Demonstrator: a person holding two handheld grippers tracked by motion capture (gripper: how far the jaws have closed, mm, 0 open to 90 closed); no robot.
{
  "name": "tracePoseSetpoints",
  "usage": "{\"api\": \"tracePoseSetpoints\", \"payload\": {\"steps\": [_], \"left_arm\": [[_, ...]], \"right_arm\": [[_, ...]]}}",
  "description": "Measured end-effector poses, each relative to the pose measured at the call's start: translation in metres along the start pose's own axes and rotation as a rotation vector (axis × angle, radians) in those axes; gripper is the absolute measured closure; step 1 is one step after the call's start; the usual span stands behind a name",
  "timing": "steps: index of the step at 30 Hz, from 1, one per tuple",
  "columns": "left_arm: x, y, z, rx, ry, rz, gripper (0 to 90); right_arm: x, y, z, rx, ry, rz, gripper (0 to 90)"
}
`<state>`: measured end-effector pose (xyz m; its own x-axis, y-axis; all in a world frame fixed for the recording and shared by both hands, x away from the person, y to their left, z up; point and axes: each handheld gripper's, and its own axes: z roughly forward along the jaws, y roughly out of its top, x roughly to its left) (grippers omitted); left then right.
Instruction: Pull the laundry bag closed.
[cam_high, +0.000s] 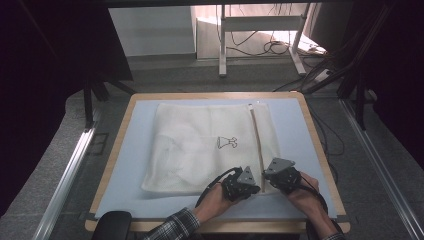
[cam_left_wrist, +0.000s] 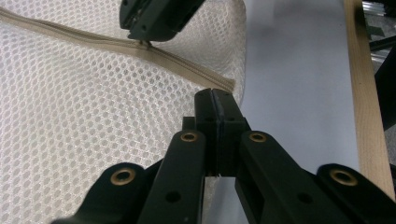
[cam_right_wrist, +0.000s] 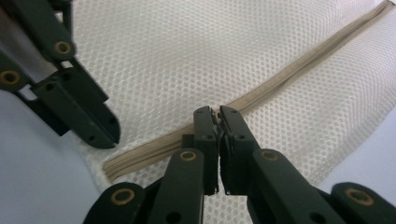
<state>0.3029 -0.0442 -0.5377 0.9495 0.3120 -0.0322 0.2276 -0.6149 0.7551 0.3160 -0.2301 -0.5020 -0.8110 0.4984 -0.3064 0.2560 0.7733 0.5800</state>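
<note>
A white mesh bag lies flat on the blue mat, printed with a small dark drawing. A beige zipper runs along its right side towards me. My left gripper is shut on the bag's near edge, right by the zipper's end. My right gripper is shut on the zipper pull, a little way up the zipper. In the left gripper view the right gripper's tip sits on the zipper. The right gripper view has the left gripper beside the bag's edge.
The mat covers a wooden table with its right edge close to both grippers. Metal rails run along the floor on both sides. A white frame and cables stand beyond the far edge.
</note>
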Motion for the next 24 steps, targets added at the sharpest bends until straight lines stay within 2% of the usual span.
{"api": "tracePoseSetpoints", "payload": {"steps": [7, 24], "left_arm": [[0.0, 0.0, 0.0, -0.003, -0.007, -0.018, 90.0], [0.0, 0.0, 0.0, -0.004, -0.007, -0.02, 90.0]], "right_arm": [[-0.006, 0.003, 0.005, 0.005, -0.012, 0.0, 85.6], [-0.021, 0.007, 0.014, 0.013, -0.032, -0.003, 85.1]]}}
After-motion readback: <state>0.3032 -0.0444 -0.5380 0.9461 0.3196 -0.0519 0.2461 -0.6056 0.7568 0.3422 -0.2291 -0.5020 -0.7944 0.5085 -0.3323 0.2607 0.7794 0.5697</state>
